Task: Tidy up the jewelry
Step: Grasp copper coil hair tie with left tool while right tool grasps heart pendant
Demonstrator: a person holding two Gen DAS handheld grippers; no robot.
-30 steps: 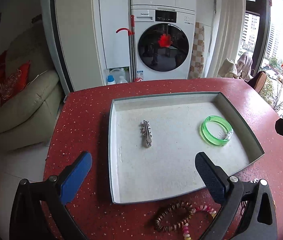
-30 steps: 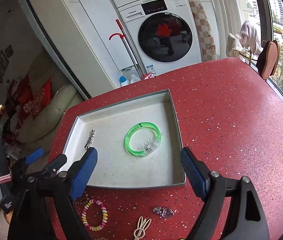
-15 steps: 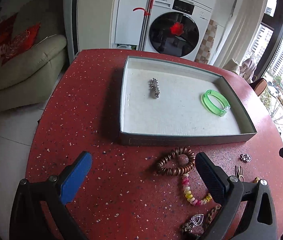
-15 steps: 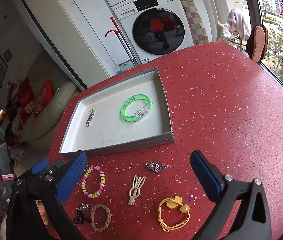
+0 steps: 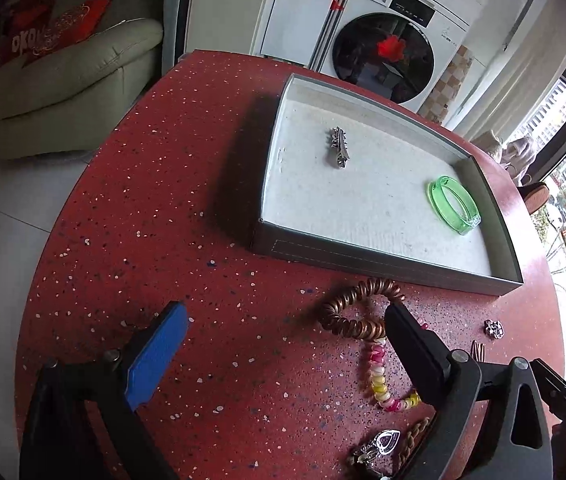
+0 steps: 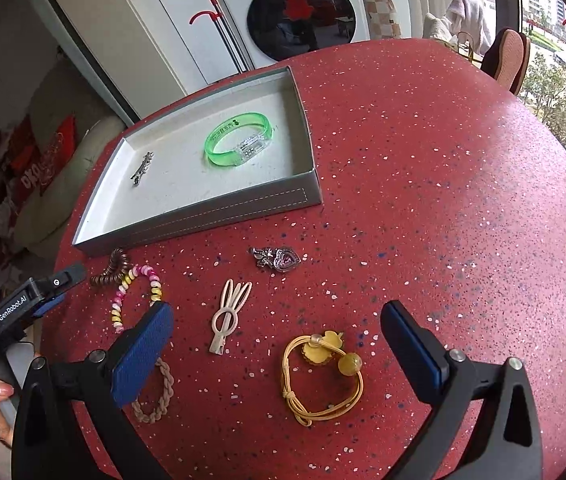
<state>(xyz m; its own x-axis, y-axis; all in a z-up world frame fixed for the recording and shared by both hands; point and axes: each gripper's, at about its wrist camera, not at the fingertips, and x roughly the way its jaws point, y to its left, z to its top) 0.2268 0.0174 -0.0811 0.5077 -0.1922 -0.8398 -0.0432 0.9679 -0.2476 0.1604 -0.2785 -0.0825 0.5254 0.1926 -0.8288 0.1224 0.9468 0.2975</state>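
A grey tray (image 6: pixel 219 216) with a pale lining holds a green bangle (image 6: pixel 239 140) and a silver hair clip (image 6: pixel 141 168). In front of it on the red table lie a brown spiral tie (image 5: pixel 357 312), a pink and yellow bead bracelet (image 6: pixel 135 292), a silver heart brooch (image 6: pixel 277 258), a beige rabbit clip (image 6: pixel 229 316), a yellow hair tie (image 6: pixel 323 376) and a braided band (image 6: pixel 159 396). My right gripper (image 6: pixel 279 312) hangs open above the rabbit clip and yellow tie. My left gripper (image 5: pixel 285 316) is open over bare table beside the spiral tie.
The round red table (image 6: pixel 443 200) has free surface to the right of the tray. A silver heart pendant (image 5: pixel 379 442) lies at its near edge. Beyond stand a washing machine (image 5: pixel 387 52), a sofa (image 5: pixel 63 88) and a window (image 6: pixel 563 40).
Both grippers have drawn back from over the tray and sunk toward the near table, bringing the loose jewelry into view. The right jaws have widened a little. The left gripper has rolled.
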